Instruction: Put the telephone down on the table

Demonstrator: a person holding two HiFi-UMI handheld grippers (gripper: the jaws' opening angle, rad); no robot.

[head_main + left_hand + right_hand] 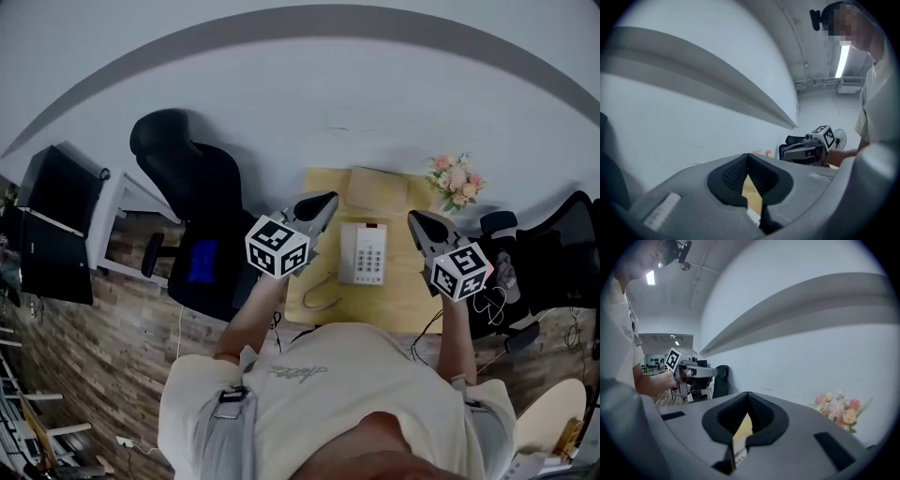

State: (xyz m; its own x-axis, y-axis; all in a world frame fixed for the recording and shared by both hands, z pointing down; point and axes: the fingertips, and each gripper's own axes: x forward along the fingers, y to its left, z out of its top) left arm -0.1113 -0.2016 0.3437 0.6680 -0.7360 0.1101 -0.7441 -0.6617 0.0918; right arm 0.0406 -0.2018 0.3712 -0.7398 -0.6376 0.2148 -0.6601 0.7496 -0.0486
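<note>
the left hand-held gripper (325, 201) and the right hand-held gripper (414, 217) hang in the air above the light grey push-button telephone (362, 253), one on each side of it, both clear of it. each has its jaws pressed together, tips meeting, with nothing between them. a thin looped cord (319, 298) lies at the telephone's near left. the telephone itself lies flat on the pale wooden tabletop (398, 295), below and between the two grippers. just beyond the telephone sits a beige box (378, 187), and to its far right stand pink flowers (457, 181).
</note>
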